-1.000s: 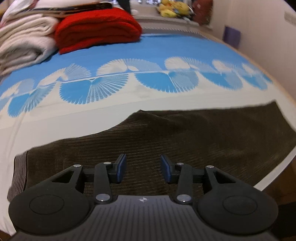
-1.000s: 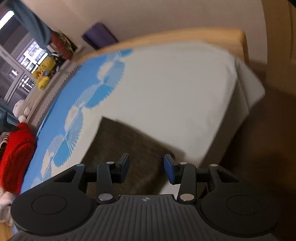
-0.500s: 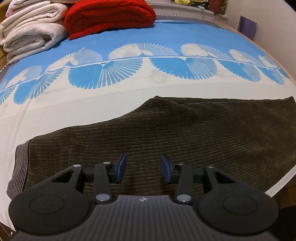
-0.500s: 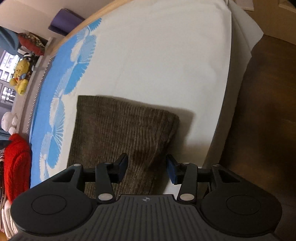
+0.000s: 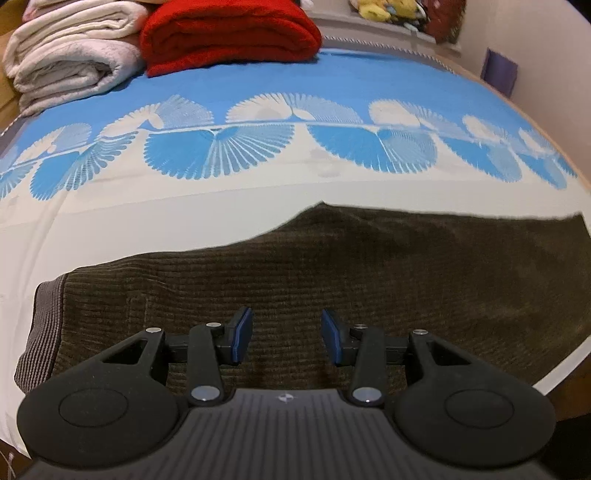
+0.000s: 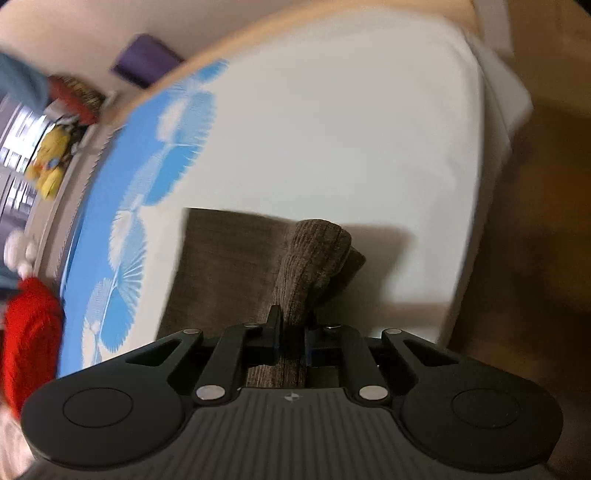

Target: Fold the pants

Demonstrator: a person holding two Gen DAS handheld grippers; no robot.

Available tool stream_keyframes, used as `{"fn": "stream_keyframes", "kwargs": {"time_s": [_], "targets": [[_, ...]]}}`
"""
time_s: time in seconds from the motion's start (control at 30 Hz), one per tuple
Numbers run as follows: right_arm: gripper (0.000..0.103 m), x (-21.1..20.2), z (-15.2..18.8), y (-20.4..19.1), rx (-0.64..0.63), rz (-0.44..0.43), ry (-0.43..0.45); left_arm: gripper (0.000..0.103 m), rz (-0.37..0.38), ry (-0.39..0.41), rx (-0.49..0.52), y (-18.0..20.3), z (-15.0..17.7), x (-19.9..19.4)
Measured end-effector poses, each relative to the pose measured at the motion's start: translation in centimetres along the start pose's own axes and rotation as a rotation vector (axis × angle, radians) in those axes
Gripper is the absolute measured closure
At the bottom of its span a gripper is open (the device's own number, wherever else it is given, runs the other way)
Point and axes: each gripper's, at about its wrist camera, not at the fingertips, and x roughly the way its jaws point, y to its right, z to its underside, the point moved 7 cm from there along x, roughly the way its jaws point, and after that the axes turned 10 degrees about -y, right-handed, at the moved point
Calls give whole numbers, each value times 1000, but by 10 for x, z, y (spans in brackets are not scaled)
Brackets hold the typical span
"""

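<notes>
The right gripper [image 6: 291, 334] has its jaws closing on a bunched fold of the pants [image 6: 310, 266], and the ribbed cloth is pinched between the pads and rises out of them in a rounded hump. The left gripper [image 5: 286, 341] hangs with its 2 blue-padded jaws apart over the flat cloth of the pants [image 5: 332, 280], nothing between them; whether the pads touch the fabric below cannot be told. The pants are dark brown corduroy with fine parallel ridges, laid flat along the near edge of the bed [image 5: 258, 192], with a grey ribbed waistband [image 5: 44, 325] at the left end in the left wrist view. In the right wrist view the hem end lies near the bed's corner, and the lifted fold throws a shadow on the white sheet beside it. The bed cover is smooth, white on the near part and bright blue farther back, the 2 colours meeting in a row of fan shapes [image 5: 218, 151]. At the far left of the bed a folded red blanket [image 5: 229, 35] of fluffy, thick cloth sits just beside a stack of folded cream blankets [image 5: 74, 51]. Beyond the bed a yellow plush toy [image 5: 384, 7] rests on a ledge, and a purple object [image 5: 500, 72] stands against the wall. Nothing lies between either gripper and the pants.
</notes>
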Motion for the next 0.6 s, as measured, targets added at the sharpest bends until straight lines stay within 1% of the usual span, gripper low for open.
{"fn": "stream_keyframes", "kwargs": {"time_s": [0.07,0.13,0.2,0.27,0.33,0.37,0.43,0.47,0.5,0.53,0.6], "targets": [[93,-28,14,-51,-197,-10,111,57,7,12,-28,-7,-2,-5],[93,-56,46,-110,-427,-22,223,57,9,20,-53,-15,-3,-8],[93,-83,97,-170,-647,-70,321,57,7,28,-75,-24,-4,-12],[93,-100,159,-219,-851,-117,394,57,9,31,-102,-34,-3,-15],[93,-107,229,-256,-1042,-174,429,57,11,30,-128,-46,0,-17],[93,-107,266,-271,-1131,-206,429,57,10,28,-140,-51,2,-18],[93,-94,342,-288,-1309,-263,384,57,7,23,-158,-62,5,-19],[92,-84,377,-291,-1392,-279,346,57,5,19,-167,-68,8,-19],[92,-71,408,-290,-1472,-284,285,57,5,11,-177,-74,11,-18],[90,-52,440,-285,-1560,-274,178,57,8,3,-186,-79,13,-18],[84,-14,492,-265,-1712,-222,-51,57,19,-16,-200,-88,19,-16]]}}
